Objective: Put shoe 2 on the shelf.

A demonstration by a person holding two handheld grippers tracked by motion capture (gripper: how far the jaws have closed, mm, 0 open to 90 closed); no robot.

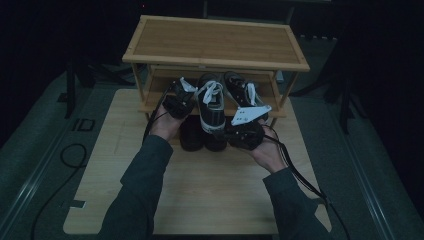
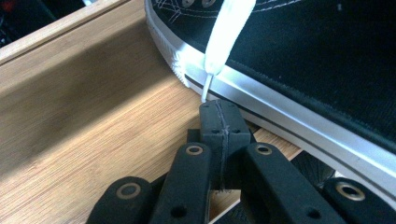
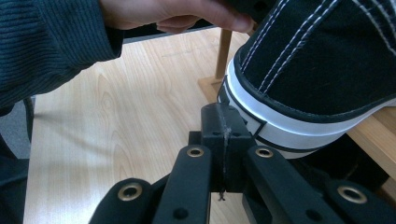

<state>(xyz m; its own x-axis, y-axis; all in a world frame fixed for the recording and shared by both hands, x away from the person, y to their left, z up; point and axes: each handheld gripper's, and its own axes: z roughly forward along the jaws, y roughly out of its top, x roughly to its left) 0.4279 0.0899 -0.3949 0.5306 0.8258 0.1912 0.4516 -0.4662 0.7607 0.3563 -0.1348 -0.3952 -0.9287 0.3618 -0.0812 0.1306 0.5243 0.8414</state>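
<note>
Work in hand: a black-and-white sneaker (image 1: 212,107) is being handled at the lower shelf (image 1: 155,102) of a wooden shoe rack (image 1: 215,42), which is standing on the table (image 1: 210,195).
Sneaker's place: it is lying on that shelf with one end jutting over the front edge towards the person, its partner sneaker (image 1: 240,90) sitting just beside it to the right.
Left gripper (image 2: 218,122): its fingers are pressing flat together with nothing between them; the tip is sitting just under a hanging white lace (image 2: 224,37), close to the white sole rim.
Right gripper (image 3: 223,126): it is fully closed too and empty, its tip sitting close against the overhanging end's white rim, probably to steady or nudge it.
Judgement: with both grippers closed, pushing looks likelier than grasping.
Below: dark shoes (image 1: 192,137) are resting on the table.
</note>
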